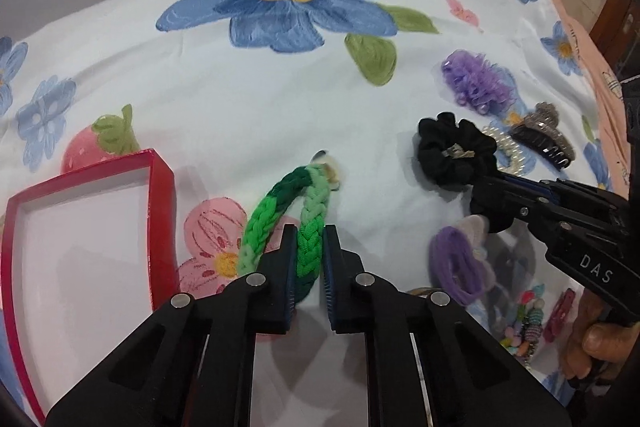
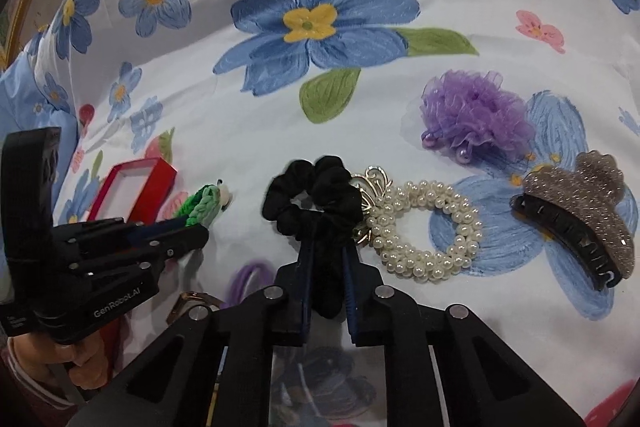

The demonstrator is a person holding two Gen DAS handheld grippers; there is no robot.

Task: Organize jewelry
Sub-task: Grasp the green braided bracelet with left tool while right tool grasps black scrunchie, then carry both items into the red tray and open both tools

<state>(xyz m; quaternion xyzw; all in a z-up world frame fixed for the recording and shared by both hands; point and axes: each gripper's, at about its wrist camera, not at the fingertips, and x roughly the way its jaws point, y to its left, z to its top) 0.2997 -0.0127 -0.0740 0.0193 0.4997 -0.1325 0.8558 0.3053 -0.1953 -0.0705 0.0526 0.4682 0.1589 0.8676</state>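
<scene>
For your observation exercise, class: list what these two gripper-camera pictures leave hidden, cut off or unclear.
- Left wrist view: the open red cardboard box is cut off by the left edge.
- Left wrist view: the colourful bead cluster is small, blurred and partly behind the right hand-held gripper.
- Right wrist view: the dark coiled bands are hidden beneath the gripper's own body.

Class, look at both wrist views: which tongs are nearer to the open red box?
Left. The left tongs, shut on the green braided band, sit just right of the red box. The right tongs, gripping the black scrunchie, are farther right.
</scene>
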